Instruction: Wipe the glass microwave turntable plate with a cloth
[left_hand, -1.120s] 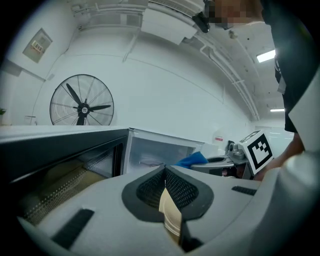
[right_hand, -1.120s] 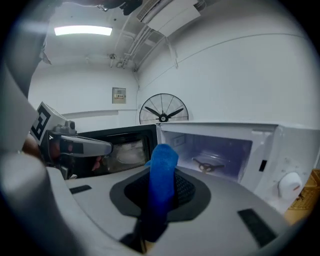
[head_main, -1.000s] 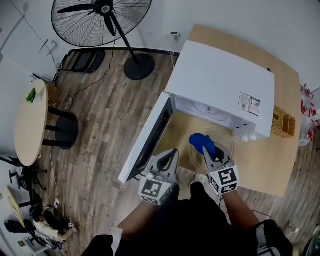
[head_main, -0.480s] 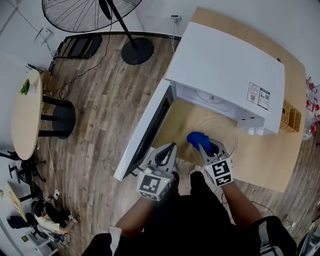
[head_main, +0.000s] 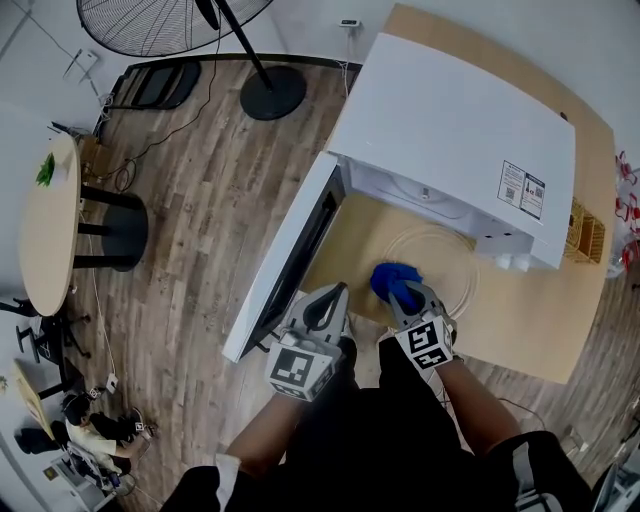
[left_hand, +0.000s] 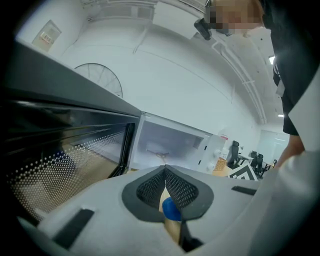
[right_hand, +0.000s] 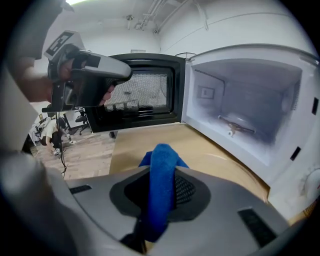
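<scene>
The clear glass turntable plate (head_main: 445, 262) lies flat on the wooden table in front of the open microwave (head_main: 450, 130). My right gripper (head_main: 405, 292) is shut on a blue cloth (head_main: 393, 277), which rests at the plate's near left rim. In the right gripper view the cloth (right_hand: 161, 185) hangs folded between the jaws, and the plate's faint rim (right_hand: 243, 175) curves to the right. My left gripper (head_main: 335, 293) hovers just left of it by the microwave door, shut with nothing in it; its pads (left_hand: 152, 187) meet.
The microwave door (head_main: 290, 255) hangs open to the left, close to my left gripper. A wicker basket (head_main: 585, 230) sits at the table's right edge. A standing fan (head_main: 200, 20) and a round side table (head_main: 50, 230) are on the wooden floor, far left.
The right gripper and the cloth have slid slightly left and nearer over the plate. The head view has shifted. The left gripper has stayed shut beside the door.
</scene>
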